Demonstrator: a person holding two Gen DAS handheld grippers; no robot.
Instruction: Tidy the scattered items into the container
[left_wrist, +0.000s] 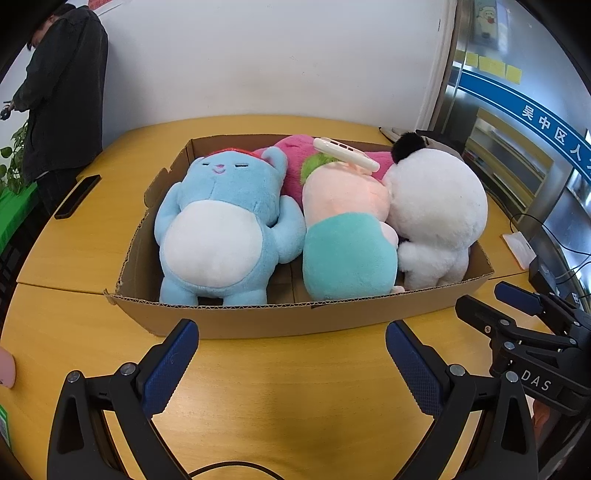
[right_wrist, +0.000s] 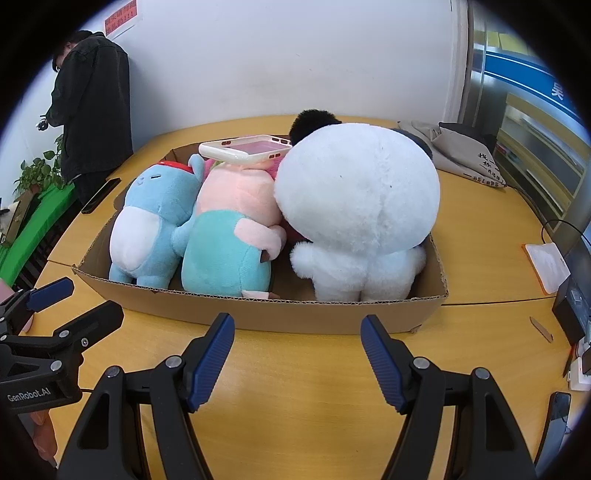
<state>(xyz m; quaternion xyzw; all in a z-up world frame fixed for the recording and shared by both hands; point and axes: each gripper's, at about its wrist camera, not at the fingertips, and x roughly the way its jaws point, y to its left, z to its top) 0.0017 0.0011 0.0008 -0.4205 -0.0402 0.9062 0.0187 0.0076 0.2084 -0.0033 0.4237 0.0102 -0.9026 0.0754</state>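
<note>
A shallow cardboard box (left_wrist: 295, 317) (right_wrist: 332, 314) sits on the yellow table. Inside lie a blue plush (left_wrist: 221, 229) (right_wrist: 147, 229) on the left, a pink and teal plush (left_wrist: 343, 240) (right_wrist: 229, 236) in the middle, and a white plush with black ears (left_wrist: 436, 214) (right_wrist: 358, 206) on the right. A magenta plush (left_wrist: 295, 155) lies behind them. A phone in a cream case (left_wrist: 345, 153) (right_wrist: 245, 147) rests on top of the plushes. My left gripper (left_wrist: 291, 339) and my right gripper (right_wrist: 297, 332) both hover open and empty just before the box's near wall.
A person in a dark jacket (left_wrist: 62, 92) (right_wrist: 92, 110) stands at the far left by a plant (left_wrist: 14, 158). A black phone (left_wrist: 77, 195) lies on the table left of the box. A grey bag (right_wrist: 454, 147), cables and a pad (right_wrist: 546, 266) sit at the right.
</note>
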